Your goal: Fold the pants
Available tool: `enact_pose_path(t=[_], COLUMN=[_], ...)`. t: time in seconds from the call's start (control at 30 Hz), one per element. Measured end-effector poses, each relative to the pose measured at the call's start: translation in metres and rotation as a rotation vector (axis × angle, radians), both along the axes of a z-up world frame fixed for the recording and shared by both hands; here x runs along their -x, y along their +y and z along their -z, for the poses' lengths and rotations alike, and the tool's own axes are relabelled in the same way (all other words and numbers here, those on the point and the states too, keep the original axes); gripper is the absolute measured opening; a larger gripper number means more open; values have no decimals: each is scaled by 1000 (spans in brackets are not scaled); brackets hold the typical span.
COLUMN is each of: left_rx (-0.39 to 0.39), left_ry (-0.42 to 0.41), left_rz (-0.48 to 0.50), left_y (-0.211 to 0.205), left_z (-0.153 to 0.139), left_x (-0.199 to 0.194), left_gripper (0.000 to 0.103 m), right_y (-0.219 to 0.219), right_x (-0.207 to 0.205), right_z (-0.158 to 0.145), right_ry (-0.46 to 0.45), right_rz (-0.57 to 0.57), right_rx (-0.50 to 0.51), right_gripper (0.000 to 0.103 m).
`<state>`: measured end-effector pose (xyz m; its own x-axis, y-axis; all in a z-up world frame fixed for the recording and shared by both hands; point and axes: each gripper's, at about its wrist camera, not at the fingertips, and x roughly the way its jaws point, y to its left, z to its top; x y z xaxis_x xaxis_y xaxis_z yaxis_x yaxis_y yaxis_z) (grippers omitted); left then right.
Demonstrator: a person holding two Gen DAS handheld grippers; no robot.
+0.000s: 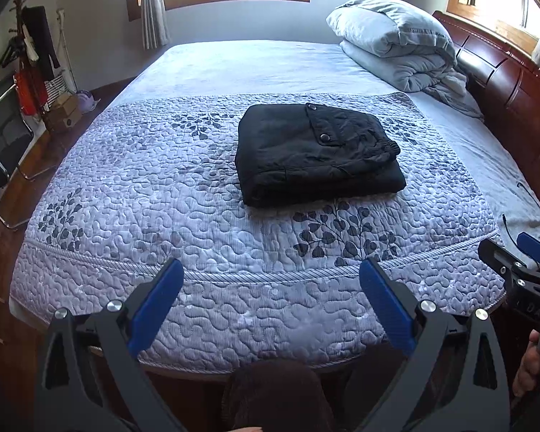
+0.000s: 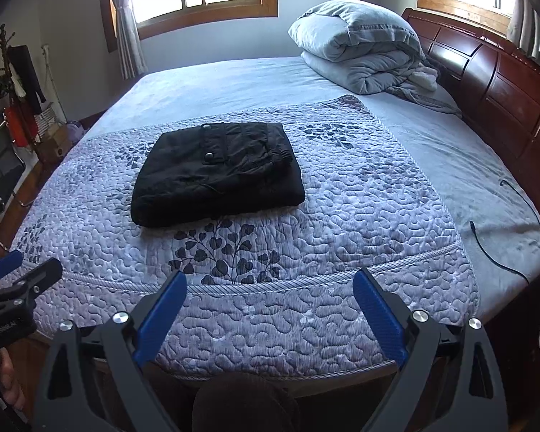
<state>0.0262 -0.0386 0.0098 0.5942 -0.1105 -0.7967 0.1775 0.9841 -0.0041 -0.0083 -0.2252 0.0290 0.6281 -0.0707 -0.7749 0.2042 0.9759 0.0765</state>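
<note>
Black pants (image 1: 316, 154) (image 2: 217, 174) lie folded into a thick rectangle on the quilted lilac bedspread (image 1: 162, 194) (image 2: 360, 208), with a snap-button pocket flap on top. My left gripper (image 1: 270, 280) hangs over the bed's near edge, well short of the pants, open and empty. My right gripper (image 2: 270, 288) is likewise held back at the near edge, open with nothing between its blue pads. Each gripper shows at the side of the other's view: the right gripper (image 1: 522, 262) at the right edge of the left wrist view, the left gripper (image 2: 14, 280) at the left edge of the right wrist view.
A folded grey duvet and pillow (image 1: 396, 39) (image 2: 360, 43) sit at the head by the dark wooden headboard (image 2: 486, 72). A black cable (image 2: 504, 244) lies on the sheet at right. A chair (image 1: 3, 136) and coat rack (image 1: 28, 54) stand left of the bed.
</note>
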Motion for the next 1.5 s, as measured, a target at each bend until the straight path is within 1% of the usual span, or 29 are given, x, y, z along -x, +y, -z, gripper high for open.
enact_pose_path(t=[0.53, 1.5], left_rx=[-1, -14], left_ry=[11, -7], left_rz=[7, 9], left_y=[-1, -3], left_z=[3, -2], left_x=[-2, -6], left_gripper=[98, 98], right_y=[0, -2], right_x=[-2, -6], right_z=[3, 4], right_ry=[9, 7], right_rz=[-2, -7], right_rx=[4, 4], right_gripper=[94, 94])
